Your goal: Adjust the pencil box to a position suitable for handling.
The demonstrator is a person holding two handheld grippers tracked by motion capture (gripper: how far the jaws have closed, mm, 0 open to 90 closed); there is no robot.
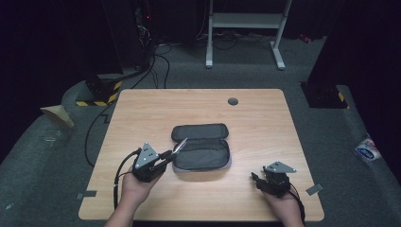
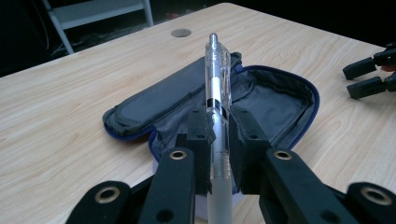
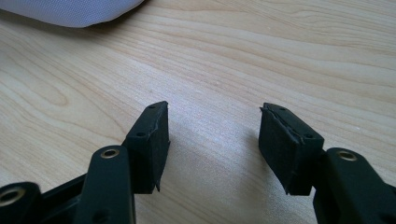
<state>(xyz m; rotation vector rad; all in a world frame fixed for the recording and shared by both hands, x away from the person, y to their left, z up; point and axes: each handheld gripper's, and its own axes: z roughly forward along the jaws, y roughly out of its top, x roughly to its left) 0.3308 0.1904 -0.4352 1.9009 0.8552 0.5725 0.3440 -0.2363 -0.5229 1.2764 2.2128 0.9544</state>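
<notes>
A clear plastic pen [image 2: 217, 79] is clamped between the pads of my left gripper [image 2: 218, 126], its tip pointing out over an open grey pencil case [image 2: 261, 100] with blue trim. From above, the left gripper [image 1: 168, 156] hovers at the case's [image 1: 201, 146] left edge with the pen [image 1: 179, 147] slanting toward it. My right gripper [image 1: 255, 178] rests low near the table's front right, its jaws apart with nothing between them. In its own view the right gripper [image 3: 214, 135] shows bare wood between the pads, and a pale corner of the case [image 3: 70, 11] lies at the top left.
The wooden table [image 1: 265, 118] has a round cable hole [image 1: 232, 101] near its far edge. A white desk frame [image 1: 246, 28] and cables stand on the dark floor beyond. The right gripper's fingertips [image 2: 369, 77] appear at the right edge of the left gripper view.
</notes>
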